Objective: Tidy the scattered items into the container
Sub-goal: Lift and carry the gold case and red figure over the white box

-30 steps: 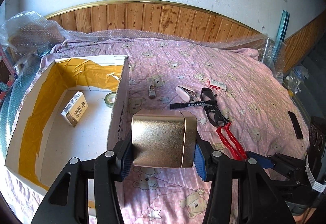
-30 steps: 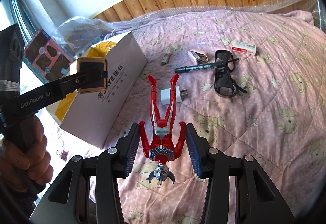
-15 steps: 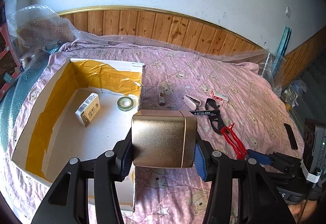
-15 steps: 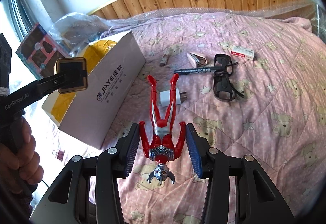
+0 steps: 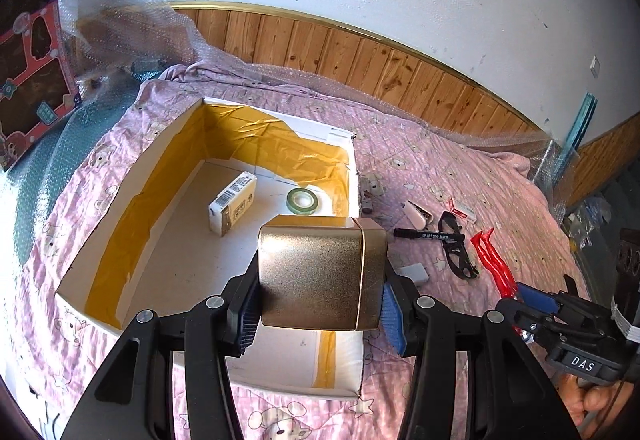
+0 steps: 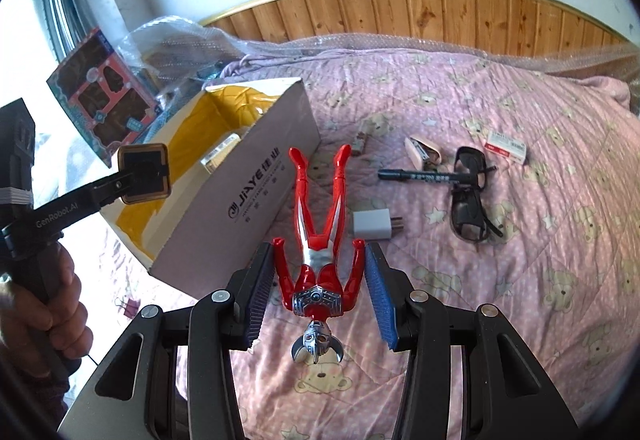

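left gripper (image 5: 320,306) fingers clenched on smooth gold metal tin (image 5: 322,276), rigid, likely slippery, above open white cardboard box (image 5: 352,176). right gripper (image 6: 320,294) fingers grasping red plastic hero figure (image 6: 318,240) by torso, light, stiff, above pink quilted bed (image 6: 520,260).

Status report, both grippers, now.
Left gripper shut on gold metal tin, over white cardboard box. Right gripper shut on red toy figure. Path clear.
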Demonstrator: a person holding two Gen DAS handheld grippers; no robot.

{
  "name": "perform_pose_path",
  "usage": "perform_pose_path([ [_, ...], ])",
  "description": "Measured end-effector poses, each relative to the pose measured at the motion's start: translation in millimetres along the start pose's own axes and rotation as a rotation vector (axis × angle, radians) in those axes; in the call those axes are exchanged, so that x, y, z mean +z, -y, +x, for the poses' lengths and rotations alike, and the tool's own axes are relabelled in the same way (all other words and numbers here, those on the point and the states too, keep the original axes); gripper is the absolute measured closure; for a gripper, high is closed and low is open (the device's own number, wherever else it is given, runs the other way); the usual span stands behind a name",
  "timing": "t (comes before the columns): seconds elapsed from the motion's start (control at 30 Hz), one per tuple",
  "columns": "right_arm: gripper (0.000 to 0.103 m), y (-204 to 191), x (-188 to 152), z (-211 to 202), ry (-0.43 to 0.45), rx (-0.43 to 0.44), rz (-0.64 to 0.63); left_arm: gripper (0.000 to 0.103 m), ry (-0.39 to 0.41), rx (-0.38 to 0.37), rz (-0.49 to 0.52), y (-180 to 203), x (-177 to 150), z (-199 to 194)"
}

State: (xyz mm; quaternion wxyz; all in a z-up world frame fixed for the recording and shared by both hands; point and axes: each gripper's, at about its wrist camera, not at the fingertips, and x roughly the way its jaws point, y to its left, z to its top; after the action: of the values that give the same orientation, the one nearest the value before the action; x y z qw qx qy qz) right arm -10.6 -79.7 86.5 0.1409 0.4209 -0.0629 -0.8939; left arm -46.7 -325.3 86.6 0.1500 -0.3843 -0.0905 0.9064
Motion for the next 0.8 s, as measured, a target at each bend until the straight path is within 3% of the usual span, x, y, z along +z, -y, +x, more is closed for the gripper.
perform_pose_path([
  [0.8,0.056,-78,42,13,-0.001,0.085,-0.175,0.052,-0.002,0.013,-0.084,-40,-6,-6],
])
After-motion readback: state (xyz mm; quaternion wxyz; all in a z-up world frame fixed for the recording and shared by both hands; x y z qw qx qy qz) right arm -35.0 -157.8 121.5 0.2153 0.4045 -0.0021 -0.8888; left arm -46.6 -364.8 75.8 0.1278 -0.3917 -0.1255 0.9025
